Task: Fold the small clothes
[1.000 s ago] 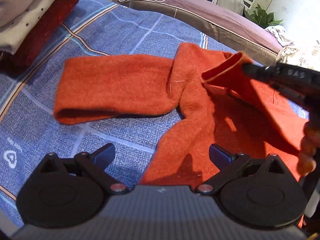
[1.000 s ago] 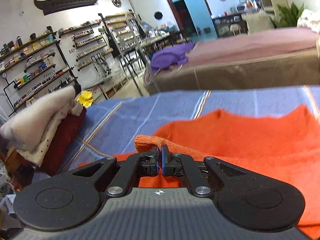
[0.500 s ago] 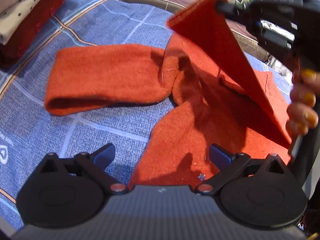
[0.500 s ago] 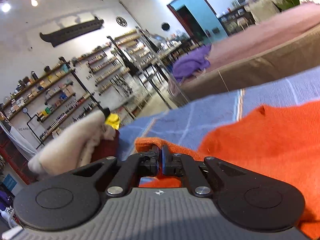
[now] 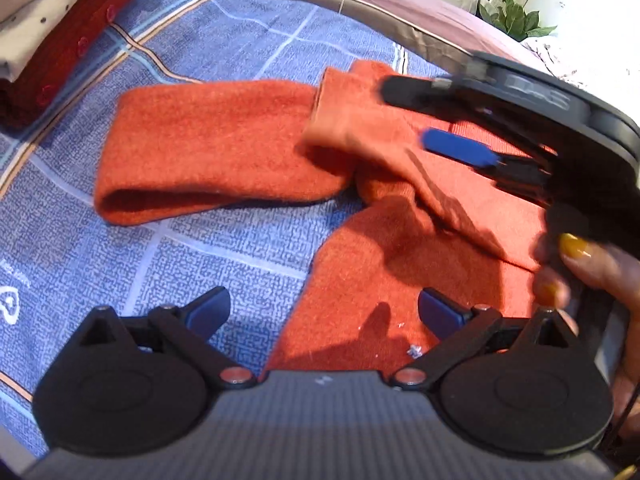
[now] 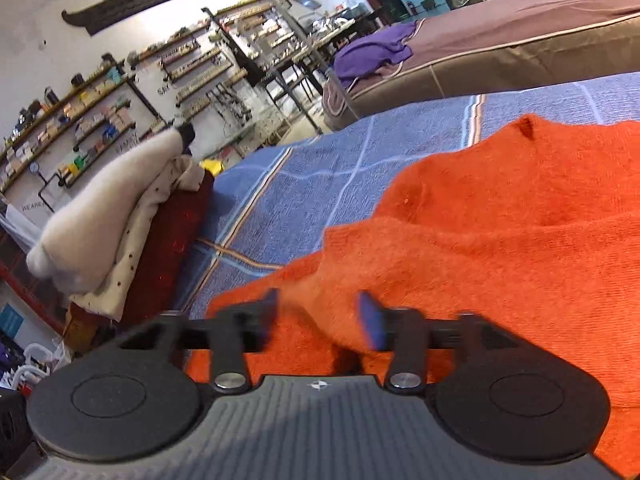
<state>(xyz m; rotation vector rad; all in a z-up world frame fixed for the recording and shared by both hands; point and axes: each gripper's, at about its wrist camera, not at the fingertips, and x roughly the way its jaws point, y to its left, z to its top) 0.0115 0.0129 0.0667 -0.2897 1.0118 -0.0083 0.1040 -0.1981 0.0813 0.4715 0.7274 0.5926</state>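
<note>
So I'm mid-fold on this orange sweater (image 5: 420, 264), spread on the blue bedcover (image 5: 224, 48). My right claw (image 6: 320, 314) has just sprung its jaws wide open, and the sleeve (image 6: 460, 248) it was carrying across now lies loose, draped right ahead of the jaws and under them. Nothing pinched any more; the pads aren't pressing on the knit. From the left wrist view that sleeve sits folded over the body, its cuff pointing away from my right claw toward the other sleeve (image 5: 216, 148), which stretches flat out to the left.

My left claw (image 5: 324, 312) hangs over the near hem, jaws wide apart, holding nothing. The sweater's lower edge runs just under its right finger, bare bedcover under the left one.

My read: the right-sleeve fold is basically dropped in place, so this is the release step. Next up I'd back the right claw out without dragging the fabric, since fuzzy knit likes to cling to the pads. Then the left sleeve needs the same treatment: left claw goes forward and left to the cuff, pinches it and brings it back over the body. The dropped sleeve looks a bit rumpled, so it may want a smoothing nudge first.
</note>
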